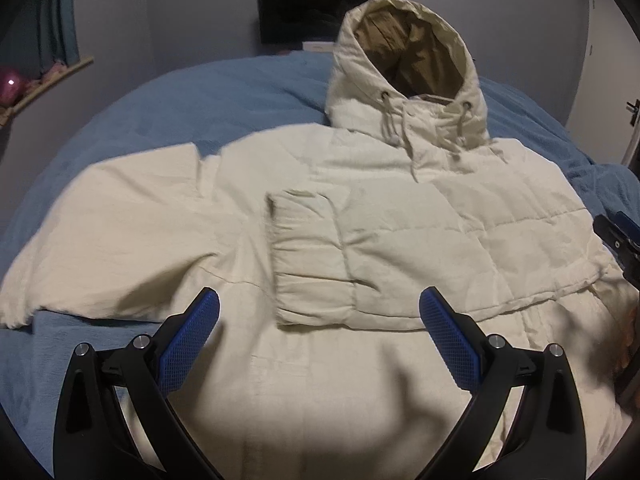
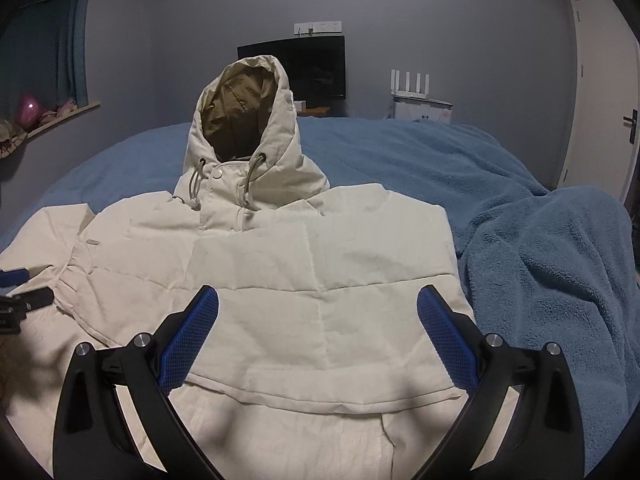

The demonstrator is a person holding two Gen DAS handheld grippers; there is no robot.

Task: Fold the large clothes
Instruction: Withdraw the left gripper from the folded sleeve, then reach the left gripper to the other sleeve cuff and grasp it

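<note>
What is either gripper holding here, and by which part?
Nothing. The left gripper and right gripper both stand open above the cream jacket, with no fabric between their pads.

Left gripper (image 1: pixel 319 302): black curved arms, blue cross-hatched pads (image 1: pixel 188 344), silver round screw heads at the pivots, lower frame. Right gripper (image 2: pixel 318 300): identical build, black arms, blue textured pads (image 2: pixel 446 342), silver screws.
</note>
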